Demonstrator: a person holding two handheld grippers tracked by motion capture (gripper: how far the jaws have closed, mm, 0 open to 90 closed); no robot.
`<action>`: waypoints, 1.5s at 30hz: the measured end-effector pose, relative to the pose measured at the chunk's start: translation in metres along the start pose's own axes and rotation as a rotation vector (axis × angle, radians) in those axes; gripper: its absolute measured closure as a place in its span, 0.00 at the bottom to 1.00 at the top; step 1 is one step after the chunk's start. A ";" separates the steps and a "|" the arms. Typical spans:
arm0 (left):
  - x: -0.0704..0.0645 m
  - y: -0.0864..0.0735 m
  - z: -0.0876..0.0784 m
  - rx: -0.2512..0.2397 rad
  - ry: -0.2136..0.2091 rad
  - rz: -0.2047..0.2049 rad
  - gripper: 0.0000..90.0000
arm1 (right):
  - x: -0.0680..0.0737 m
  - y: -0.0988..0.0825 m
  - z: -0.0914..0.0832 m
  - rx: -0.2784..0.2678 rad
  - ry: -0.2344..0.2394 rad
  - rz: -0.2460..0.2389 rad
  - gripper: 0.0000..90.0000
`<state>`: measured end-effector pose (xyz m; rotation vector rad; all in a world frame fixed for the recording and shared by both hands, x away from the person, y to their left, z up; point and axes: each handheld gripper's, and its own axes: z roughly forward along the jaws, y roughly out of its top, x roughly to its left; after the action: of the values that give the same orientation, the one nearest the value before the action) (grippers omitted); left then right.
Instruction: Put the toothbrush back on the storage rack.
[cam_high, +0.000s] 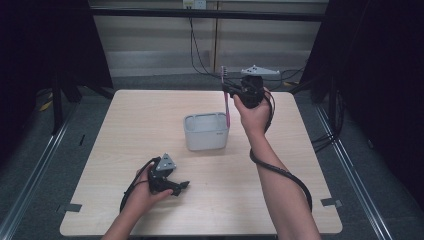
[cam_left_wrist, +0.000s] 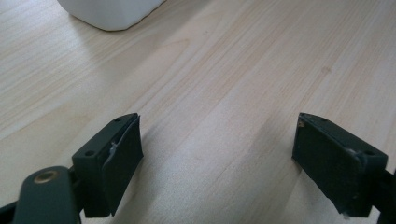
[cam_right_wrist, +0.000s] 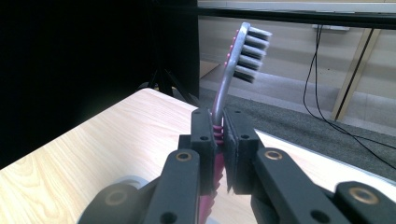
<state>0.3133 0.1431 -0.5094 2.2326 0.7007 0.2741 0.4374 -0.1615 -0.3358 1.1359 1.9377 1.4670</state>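
Observation:
A pink and grey toothbrush (cam_high: 226, 97) hangs upright over the right rim of the white tub (cam_high: 206, 131), head up and handle tip down near the rim. My right gripper (cam_high: 231, 89) is shut on its neck. In the right gripper view the toothbrush (cam_right_wrist: 238, 60) rises from between the closed jaws of that right gripper (cam_right_wrist: 219, 140), bristles facing right. My left gripper (cam_high: 182, 186) rests low on the table near the front left, open and holding nothing. The left gripper (cam_left_wrist: 217, 158) stands with its jaws wide apart over bare wood.
The white tub (cam_left_wrist: 109, 11) sits mid-table, its corner at the top of the left gripper view. The wooden table (cam_high: 140, 125) ends at a dark floor on all sides. Cables (cam_high: 200, 55) hang along the back wall. A black cable (cam_high: 285, 175) trails along the right forearm.

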 end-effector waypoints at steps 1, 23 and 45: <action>0.000 0.000 0.000 0.000 0.000 0.000 0.17 | 0.000 0.000 0.000 0.000 0.000 0.000 0.92; 0.000 0.000 0.000 0.000 -0.002 -0.001 0.17 | -0.006 -0.008 0.013 0.000 -0.021 0.000 0.92; 0.000 0.000 0.000 -0.002 -0.001 0.000 0.17 | -0.004 -0.020 0.023 0.006 -0.026 -0.009 0.92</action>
<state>0.3132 0.1429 -0.5096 2.2302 0.7002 0.2739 0.4505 -0.1539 -0.3626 1.1425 1.9284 1.4356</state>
